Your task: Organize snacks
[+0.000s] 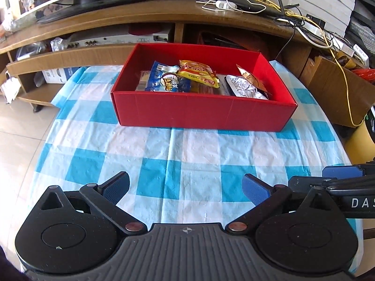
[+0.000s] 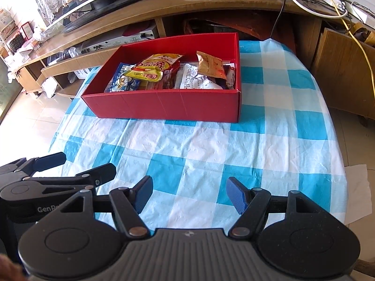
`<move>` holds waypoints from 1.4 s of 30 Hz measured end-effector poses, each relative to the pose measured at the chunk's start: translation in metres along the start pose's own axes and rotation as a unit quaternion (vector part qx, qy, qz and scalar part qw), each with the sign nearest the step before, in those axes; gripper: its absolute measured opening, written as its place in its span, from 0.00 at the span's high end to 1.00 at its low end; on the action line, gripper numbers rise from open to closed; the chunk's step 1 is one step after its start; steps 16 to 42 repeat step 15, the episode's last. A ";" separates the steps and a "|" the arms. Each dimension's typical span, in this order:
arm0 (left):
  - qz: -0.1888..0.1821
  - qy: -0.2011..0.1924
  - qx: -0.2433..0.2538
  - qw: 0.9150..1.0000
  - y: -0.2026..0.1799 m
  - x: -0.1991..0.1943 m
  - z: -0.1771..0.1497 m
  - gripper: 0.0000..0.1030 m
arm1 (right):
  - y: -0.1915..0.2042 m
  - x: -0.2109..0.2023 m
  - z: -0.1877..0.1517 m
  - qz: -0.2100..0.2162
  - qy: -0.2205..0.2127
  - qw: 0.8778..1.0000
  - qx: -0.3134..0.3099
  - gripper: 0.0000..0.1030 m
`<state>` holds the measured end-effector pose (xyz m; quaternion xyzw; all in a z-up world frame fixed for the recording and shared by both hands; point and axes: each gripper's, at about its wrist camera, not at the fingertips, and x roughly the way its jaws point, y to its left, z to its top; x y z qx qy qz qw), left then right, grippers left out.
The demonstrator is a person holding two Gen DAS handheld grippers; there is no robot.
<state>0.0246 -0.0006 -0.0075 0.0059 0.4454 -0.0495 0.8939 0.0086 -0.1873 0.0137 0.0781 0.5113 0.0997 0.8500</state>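
A red cardboard box (image 1: 201, 112) stands at the far side of the table on a blue-and-white checked cloth (image 1: 164, 149); it also shows in the right wrist view (image 2: 168, 105). Inside lie several snack packets: a blue one (image 1: 164, 79), a yellow one (image 1: 199, 72), a white one (image 1: 246, 89) and a brown-gold one (image 2: 211, 65). My left gripper (image 1: 185, 187) is open and empty, near the table's front, well short of the box. My right gripper (image 2: 188, 194) is open and empty beside it. Each gripper shows at the edge of the other's view.
A wooden TV stand (image 1: 140, 16) runs behind the table, with a monitor base, a router and tangled cables (image 1: 293, 16) on top. A cardboard box (image 1: 339, 89) stands at the right. Tiled floor (image 1: 21, 135) lies left of the table.
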 end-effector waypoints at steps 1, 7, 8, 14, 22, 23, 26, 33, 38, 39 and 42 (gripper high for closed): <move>0.002 -0.001 0.001 1.000 -0.001 0.000 0.000 0.00 | 0.000 0.000 0.000 0.000 0.000 1.000 0.000 0.28; 0.007 -0.001 0.005 1.000 -0.001 -0.001 -0.002 0.00 | 0.000 0.001 -0.001 0.000 0.003 1.000 -0.001 0.28; 0.009 -0.002 0.005 1.000 -0.001 -0.001 -0.002 0.00 | 0.000 0.001 -0.001 0.000 0.003 1.000 -0.002 0.28; 0.024 -0.002 0.007 1.000 -0.003 -0.002 -0.003 0.00 | 0.002 0.003 -0.002 0.001 0.006 1.000 -0.006 0.28; 0.027 -0.001 0.007 1.000 -0.003 -0.002 -0.004 0.00 | 0.003 0.003 -0.002 0.001 0.007 1.000 -0.007 0.28; 0.027 -0.001 0.007 1.000 -0.003 -0.002 -0.004 0.00 | 0.003 0.003 -0.002 0.001 0.007 1.000 -0.007 0.28; 0.027 -0.001 0.007 1.000 -0.003 -0.002 -0.004 0.00 | 0.003 0.003 -0.002 0.001 0.007 1.000 -0.007 0.28; 0.027 -0.001 0.007 1.000 -0.003 -0.002 -0.004 0.00 | 0.003 0.003 -0.002 0.001 0.007 1.000 -0.007 0.28; 0.027 -0.001 0.007 1.000 -0.003 -0.002 -0.004 0.00 | 0.003 0.003 -0.002 0.001 0.007 1.000 -0.007 0.28; 0.027 -0.001 0.007 1.000 -0.003 -0.002 -0.004 0.00 | 0.003 0.003 -0.002 0.001 0.007 1.000 -0.007 0.28; 0.027 -0.001 0.007 1.000 -0.003 -0.002 -0.004 0.00 | 0.003 0.003 -0.002 0.001 0.007 1.000 -0.007 0.28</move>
